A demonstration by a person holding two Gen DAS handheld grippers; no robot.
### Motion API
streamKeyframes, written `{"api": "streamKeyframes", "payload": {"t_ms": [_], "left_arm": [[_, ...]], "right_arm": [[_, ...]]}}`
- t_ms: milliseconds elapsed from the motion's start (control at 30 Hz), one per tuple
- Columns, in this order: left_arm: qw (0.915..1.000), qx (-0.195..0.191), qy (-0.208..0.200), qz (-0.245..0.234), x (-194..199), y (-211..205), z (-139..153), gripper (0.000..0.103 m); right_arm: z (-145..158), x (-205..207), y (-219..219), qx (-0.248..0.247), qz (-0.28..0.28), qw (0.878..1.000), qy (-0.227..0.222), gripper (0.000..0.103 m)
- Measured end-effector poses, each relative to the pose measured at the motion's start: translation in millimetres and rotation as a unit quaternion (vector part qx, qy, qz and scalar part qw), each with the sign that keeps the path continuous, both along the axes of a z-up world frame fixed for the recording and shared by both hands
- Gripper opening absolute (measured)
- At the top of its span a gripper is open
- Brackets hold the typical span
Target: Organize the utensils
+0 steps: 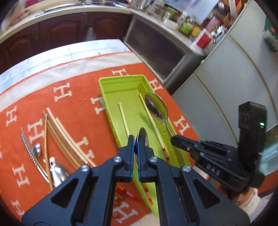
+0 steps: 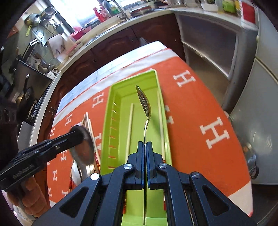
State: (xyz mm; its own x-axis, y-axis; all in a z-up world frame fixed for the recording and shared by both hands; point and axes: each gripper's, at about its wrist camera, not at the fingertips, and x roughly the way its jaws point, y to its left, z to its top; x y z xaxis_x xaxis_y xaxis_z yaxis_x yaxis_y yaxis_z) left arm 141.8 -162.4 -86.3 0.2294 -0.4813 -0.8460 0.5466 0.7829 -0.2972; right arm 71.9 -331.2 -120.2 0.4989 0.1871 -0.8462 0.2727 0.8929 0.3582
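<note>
Spoons were held over green tray (image 2: 111,111): left tool (image 1: 136,140) clenched on spoon (image 1: 142,137), right tool (image 2: 145,146) clenched on 2nd spoon (image 2: 144,102). Steel judged stiff, slippery; handle-grip best, approx mid-handle.

1. Both views were bright, lit by daylight from a blown-out window (image 2: 83,10) behind the counter.
2. Fisheye bending curved the edges, with dark vignetted corners.
3. Motion blur smeared the background shelves (image 1: 199,26).
4. Spoon bowl (image 1: 156,106) carried glare.

Tray (image 2: 111,111) middle open between two chopsticks (image 2: 130,121); loose utensils (image 1: 57,139) crowd left.
</note>
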Motion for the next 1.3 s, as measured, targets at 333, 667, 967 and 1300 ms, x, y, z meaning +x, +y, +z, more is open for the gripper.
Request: {"api": "streamKeyframes", "payload": {"t_ms": [333, 667, 967, 1300], "left_arm": [[0.9996, 0.027, -0.003, 0.006, 3, -7, -16, 0.004], [0.9971, 0.016, -0.040, 0.063, -14, 33, 12, 0.037], [0.9876, 0.053, -0.089, 0.118, -39, 92, 36, 0.039], [0.9763, 0.063, -0.071, 0.194, -61, 174, 26, 0.039]], "right_arm": [[-22, 13, 4, 0.014, -0.008, 1.000, 0.019, 0.006], [13, 6, 33, -0.007, 0.028, 0.999, -0.018, 0.009], [29, -8, 71, -0.017, 0.078, 0.997, -0.024, 0.009], [31, -15, 115, -0.011, 0.140, 0.990, -0.021, 0.009]]}}
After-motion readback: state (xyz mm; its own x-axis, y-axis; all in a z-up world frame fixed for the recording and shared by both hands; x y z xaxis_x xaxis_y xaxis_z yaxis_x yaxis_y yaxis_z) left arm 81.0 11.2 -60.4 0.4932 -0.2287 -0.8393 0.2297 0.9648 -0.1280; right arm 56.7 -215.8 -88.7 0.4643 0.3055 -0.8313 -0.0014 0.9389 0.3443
